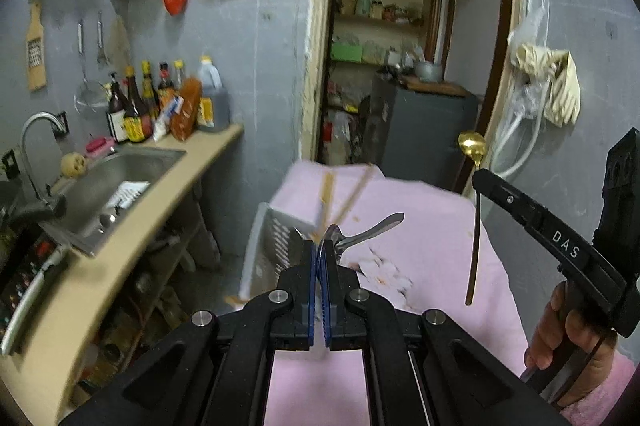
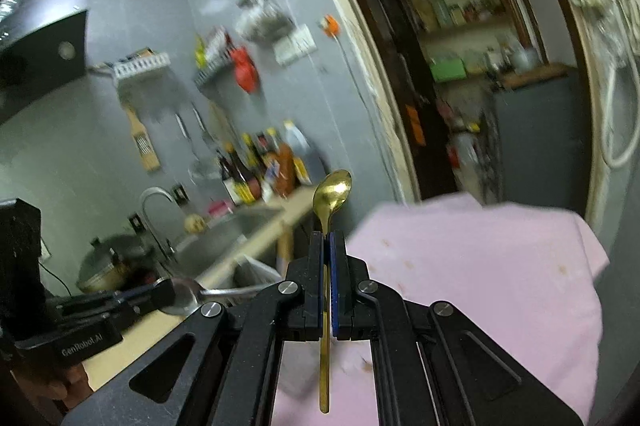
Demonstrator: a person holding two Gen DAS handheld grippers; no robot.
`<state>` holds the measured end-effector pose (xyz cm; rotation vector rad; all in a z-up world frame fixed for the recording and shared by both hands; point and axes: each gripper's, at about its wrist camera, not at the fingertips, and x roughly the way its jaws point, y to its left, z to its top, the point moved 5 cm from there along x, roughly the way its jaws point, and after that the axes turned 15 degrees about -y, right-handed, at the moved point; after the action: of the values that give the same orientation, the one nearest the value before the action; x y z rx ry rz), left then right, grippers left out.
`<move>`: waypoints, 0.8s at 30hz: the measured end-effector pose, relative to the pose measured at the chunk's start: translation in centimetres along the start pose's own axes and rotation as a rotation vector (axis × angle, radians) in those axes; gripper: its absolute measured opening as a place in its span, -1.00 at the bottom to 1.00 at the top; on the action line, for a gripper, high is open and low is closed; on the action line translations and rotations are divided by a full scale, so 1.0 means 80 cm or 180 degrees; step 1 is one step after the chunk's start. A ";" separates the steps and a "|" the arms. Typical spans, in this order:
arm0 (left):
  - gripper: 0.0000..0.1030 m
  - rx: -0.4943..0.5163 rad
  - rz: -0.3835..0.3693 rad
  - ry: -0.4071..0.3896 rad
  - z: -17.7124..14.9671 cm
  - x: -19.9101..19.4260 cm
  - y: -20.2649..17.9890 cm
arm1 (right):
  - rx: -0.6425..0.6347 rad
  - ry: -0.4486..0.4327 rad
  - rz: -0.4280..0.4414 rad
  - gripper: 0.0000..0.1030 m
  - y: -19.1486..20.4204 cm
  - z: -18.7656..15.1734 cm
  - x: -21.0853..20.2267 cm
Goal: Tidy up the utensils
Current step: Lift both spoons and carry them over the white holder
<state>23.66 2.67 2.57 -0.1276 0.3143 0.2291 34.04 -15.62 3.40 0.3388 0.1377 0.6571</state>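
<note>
Two hand-held grippers each carried a spoon above a table draped in a pink cloth [image 1: 440,226]. The left gripper [image 1: 320,250] had its blue-padded jaws nearly closed on the bowl edge of a silver spoon [image 1: 368,230], whose handle stuck out past the tips to the right. The right gripper [image 2: 329,238] was clamped on the neck of a gold spoon [image 2: 333,191], bowl up beyond the fingertips and handle hanging down behind them; pinching it there probably let the long handle hang straight for dropping into a holder. Just ahead of the left gripper's tips and slightly left, a white slotted basket [image 1: 268,250] with chopsticks [image 1: 328,197] sat at the cloth's edge, likely the destination. Seen from the left wrist camera, the right gripper's arm read "DAS"; from the right wrist camera, the left gripper's body read "GenRobot.AI". Bottle labels by the sink [image 1: 120,169] were too blurred to read.
</note>
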 end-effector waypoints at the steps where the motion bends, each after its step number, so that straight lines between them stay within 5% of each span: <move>1: -0.94 -0.0003 0.0012 -0.0019 0.006 -0.002 0.005 | 0.0000 -0.0045 0.0034 -0.95 0.011 0.004 0.004; 12: -0.94 0.0224 0.0157 0.0153 0.036 -0.008 0.066 | 0.0049 -0.0265 0.0350 -0.95 0.098 -0.003 0.071; 24: -0.94 0.0495 0.0124 0.0442 -0.001 0.005 0.066 | -0.0015 -0.0054 0.0222 -0.95 0.090 -0.063 0.104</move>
<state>22.74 7.84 1.86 0.0164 0.4717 0.2340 35.29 -3.81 1.03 0.3458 0.1084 0.7233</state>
